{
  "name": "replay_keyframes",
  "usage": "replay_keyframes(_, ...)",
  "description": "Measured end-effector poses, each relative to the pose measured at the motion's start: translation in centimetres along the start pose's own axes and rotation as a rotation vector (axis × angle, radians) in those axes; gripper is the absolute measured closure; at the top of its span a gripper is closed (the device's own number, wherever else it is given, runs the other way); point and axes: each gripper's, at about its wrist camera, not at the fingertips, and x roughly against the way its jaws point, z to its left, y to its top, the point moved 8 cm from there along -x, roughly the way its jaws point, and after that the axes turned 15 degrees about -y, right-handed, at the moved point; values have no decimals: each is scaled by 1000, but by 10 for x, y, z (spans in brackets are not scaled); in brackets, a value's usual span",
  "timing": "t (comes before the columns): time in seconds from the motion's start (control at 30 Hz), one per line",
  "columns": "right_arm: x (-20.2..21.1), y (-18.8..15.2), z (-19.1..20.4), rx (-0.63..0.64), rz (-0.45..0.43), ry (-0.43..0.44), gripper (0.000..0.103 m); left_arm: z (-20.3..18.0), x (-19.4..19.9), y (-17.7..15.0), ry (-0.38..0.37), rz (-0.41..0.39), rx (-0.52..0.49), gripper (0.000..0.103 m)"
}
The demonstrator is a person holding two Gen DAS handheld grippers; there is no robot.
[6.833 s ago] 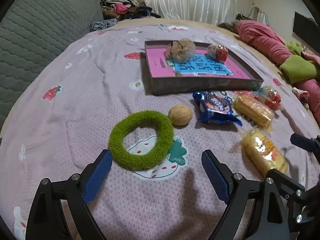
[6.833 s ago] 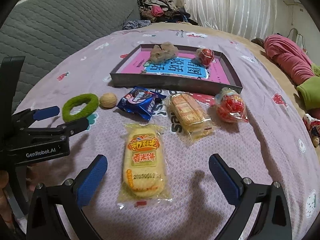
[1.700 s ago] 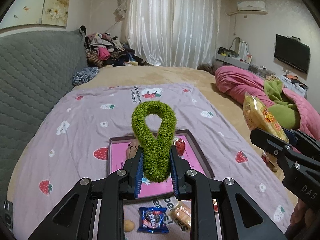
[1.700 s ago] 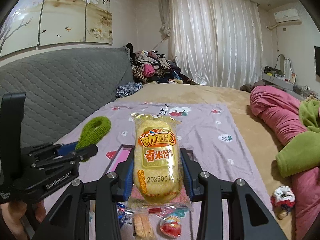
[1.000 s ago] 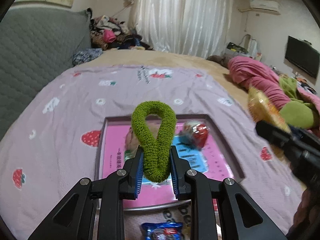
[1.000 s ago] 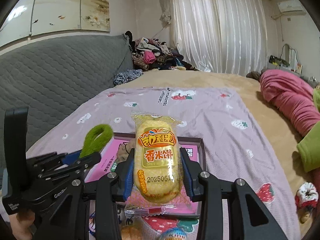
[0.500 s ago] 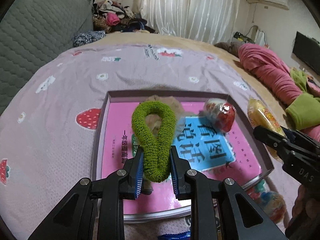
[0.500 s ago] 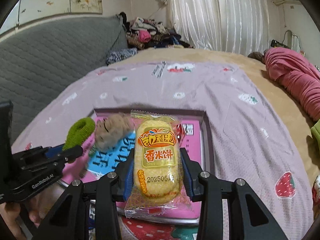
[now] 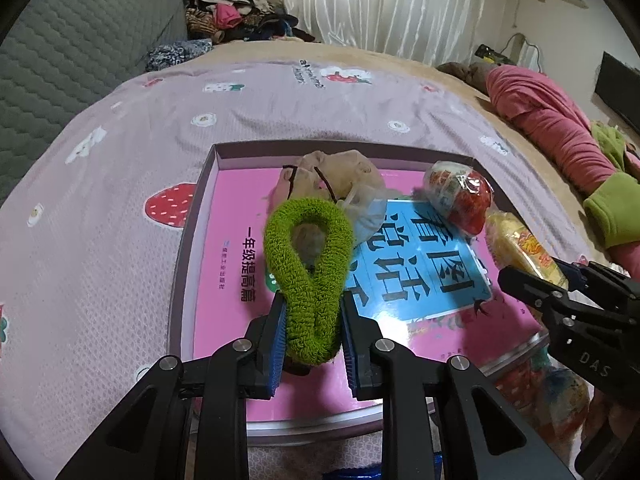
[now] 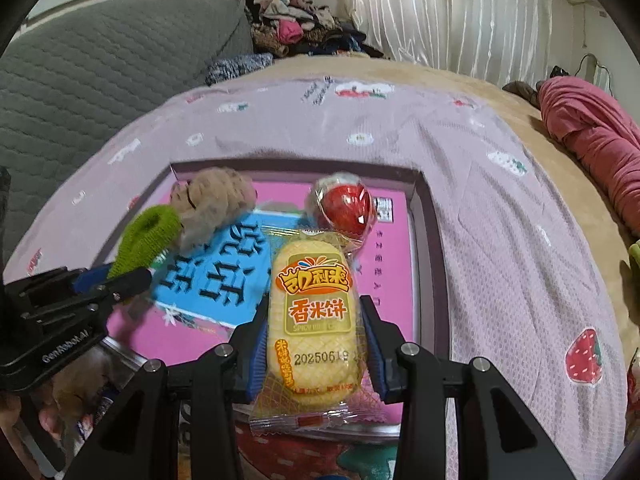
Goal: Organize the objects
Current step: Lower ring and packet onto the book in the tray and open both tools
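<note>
jaws of the left gripper (image 9: 312, 338) are clamped on the lower end of a green fuzzy ring (image 9: 310, 270), squeezed into a loop that stands up and away from the pads; jaws of the right gripper (image 10: 314, 344) are clamped on the sides of a yellow rice cracker packet (image 10: 314, 316), which stands lengthwise between them with its sealed bottom edge hanging below. both loads hang over a shallow tray (image 9: 192, 240) with a pink printed floor, resting on the bed's strawberry-print sheet (image 9: 100, 200). the tray already holds a beige fuzzy item (image 9: 336, 176) at the far middle and a red wrapped snack (image 9: 460, 200) at the far right. the step in hand appears to be setting both things down inside the tray: good practice is to lower each until it nearly meets the pink floor, choosing bare patches near the front, and only then part the jaws, so that the springy ring does not bounce over the rim and the packet does not land on the red snack. the two grippers are close together, so releasing one at a time would lessen the risk of collision.
</note>
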Motion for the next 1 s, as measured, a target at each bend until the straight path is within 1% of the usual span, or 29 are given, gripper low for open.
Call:
replay_keyframes(0.23,-12,-10,-5,11,64,-32,61,2,-6,-7,-7,39,15,78)
replay_keyframes(0.43,-21,-18,-5,32,113,-35,61,1,-12,-13,-23,75,30,78)
replay_keyframes(0.8,-23,-19,-5,26,124,-35,61,-1,-14,-15,-28,79,31,73)
replay_keyframes(1.0,-22,-19,-4,27,126,-28,59,-3,-13,-15,-25,82,27,68)
